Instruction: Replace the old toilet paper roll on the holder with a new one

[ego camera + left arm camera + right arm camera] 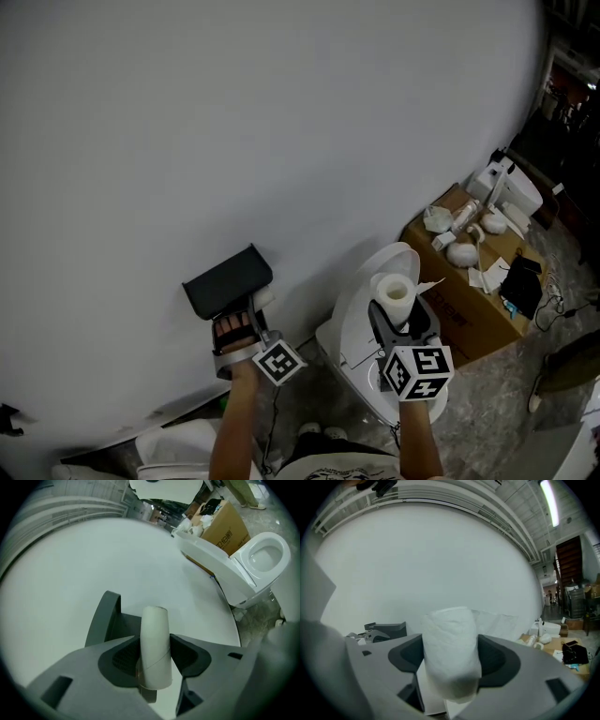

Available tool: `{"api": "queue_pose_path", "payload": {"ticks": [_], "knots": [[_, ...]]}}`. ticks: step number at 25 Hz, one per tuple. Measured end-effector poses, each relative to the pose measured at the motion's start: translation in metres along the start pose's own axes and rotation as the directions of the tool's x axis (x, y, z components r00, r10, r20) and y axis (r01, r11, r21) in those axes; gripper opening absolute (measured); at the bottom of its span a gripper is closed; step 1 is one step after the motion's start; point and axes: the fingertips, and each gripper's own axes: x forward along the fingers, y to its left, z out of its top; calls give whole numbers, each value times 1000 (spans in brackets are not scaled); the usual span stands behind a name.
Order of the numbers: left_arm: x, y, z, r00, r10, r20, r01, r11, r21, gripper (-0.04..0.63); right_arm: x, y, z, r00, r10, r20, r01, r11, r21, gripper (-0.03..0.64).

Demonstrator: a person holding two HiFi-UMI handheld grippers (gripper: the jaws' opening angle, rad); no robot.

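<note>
Head view looks steeply down over holder (228, 281) and toilet (356, 328), left gripper view sits close to holder, right gripper view farther off, all sharing it.

Left tool (153, 656), right tool (451, 660): both clamped.

grey hand-held grippers (154, 652) (450, 660), black pads (119, 657), black-and-white marker cubes (278, 362)

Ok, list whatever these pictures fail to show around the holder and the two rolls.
- Spindle of the holder: in the head view it is hidden under the dark cover; in the left gripper view the cardboard tube blocks it.
- Whether the tube is off the holder: neither view shows.
- Objects on the cardboard box: head view, too small to name.
</note>
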Motion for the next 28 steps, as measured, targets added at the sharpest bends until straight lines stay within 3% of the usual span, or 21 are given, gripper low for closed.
{"api": "queue_pose_path", "payload": {"ticks": [9,17,19,22,26,28], "knots": [[15,2,73,995,14,94,-17,999,33,199,-15,-47,4,997,-72,3,72,997,-11,328],[6,0,133,976,-9,218,1,999,37,199,-28,-69,3,993,-114,0,114,993,-13,328],[0,2,144,966,-25,256,28,1000,-7,199,-28,-68,4,994,-112,0,112,994,-16,328],[-16,12,153,945,-53,322,99,987,-128,199,-28,-63,7,995,-100,3,100,995,-23,328],[-38,36,146,924,-38,381,159,944,-290,199,-22,-50,6,998,-68,5,68,997,-28,328],[-48,47,137,910,-36,414,203,907,-368,199,-17,-39,6,999,-43,7,43,999,-31,328]]}}
